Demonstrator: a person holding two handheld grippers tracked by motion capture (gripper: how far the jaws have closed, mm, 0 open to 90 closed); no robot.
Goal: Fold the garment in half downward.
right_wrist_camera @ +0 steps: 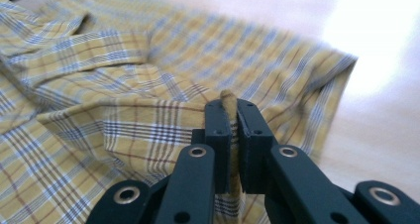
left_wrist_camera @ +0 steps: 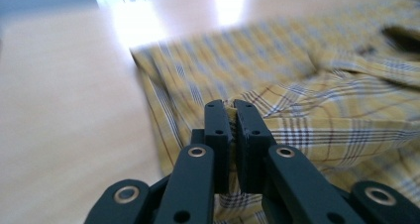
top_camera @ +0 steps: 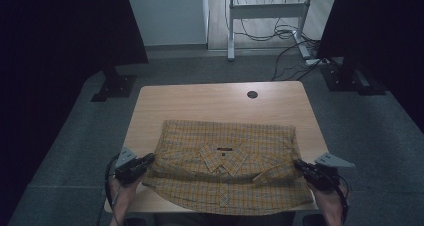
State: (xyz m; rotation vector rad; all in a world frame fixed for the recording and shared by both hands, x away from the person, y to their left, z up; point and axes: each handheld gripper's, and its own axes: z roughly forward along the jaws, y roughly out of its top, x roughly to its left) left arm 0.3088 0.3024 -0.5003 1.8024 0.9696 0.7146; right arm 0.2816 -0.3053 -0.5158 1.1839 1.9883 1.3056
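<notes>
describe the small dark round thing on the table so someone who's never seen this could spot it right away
Start at the light wooden table in the middle of the room, with the yellow plaid shirt spread over its near half. Look past the shirt's far edge to the bare strip of wood at the table's far side. There, a bit right of centre, sits the round cable hole, the lone dark spot on that pale surface.

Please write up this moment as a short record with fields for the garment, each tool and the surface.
garment: yellow plaid shirt, collar up, spread on the table, near hem over the front edge
left tool: shut on the shirt's left side fold
right tool: shut on the shirt's right side fold
surface: wooden table, round cable hole at the far edge
</notes>
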